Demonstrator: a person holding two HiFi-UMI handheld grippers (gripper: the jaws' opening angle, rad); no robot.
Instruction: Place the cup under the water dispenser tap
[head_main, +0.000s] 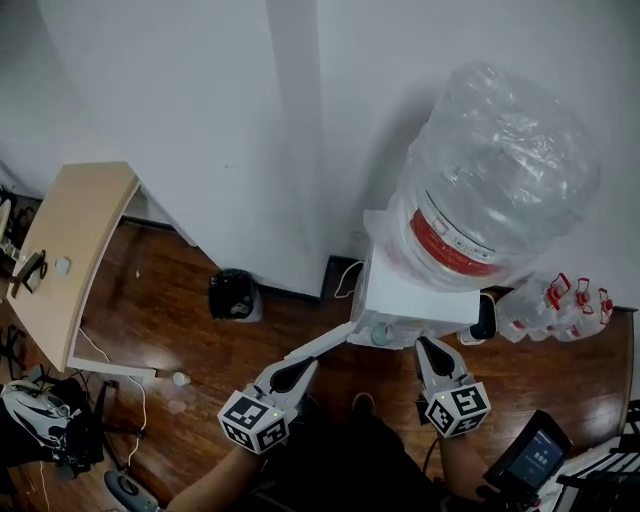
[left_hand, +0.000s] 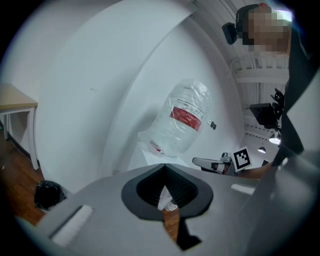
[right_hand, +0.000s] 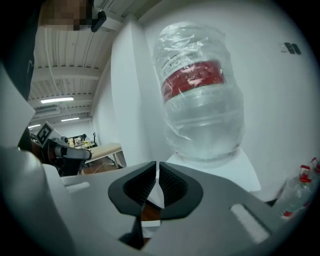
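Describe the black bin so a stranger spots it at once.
Find the white dispenser under the big bottle. Left of it, at the wall's foot on the wood floor, stands the bin. Its shiny black bag sets it apart from the pale desk and dispenser.

The dark reddish-brown wooden floor (head_main: 150, 300) carried nearly everything; a white box-shaped water dispenser (head_main: 400, 295) stood on it against the white wall; just to the dispenser's right stood a cluster of clear plastic bottles with red caps (head_main: 565, 305); a crumpled black bin bag (head_main: 235, 295) sat at the foot of the wall, to the dispenser's left; a small white round object (head_main: 181, 378) lay on the boards; a pale wooden table with white legs (head_main: 85, 220) stood at the far left; a small white disc (head_main: 62, 265) lay on its top.
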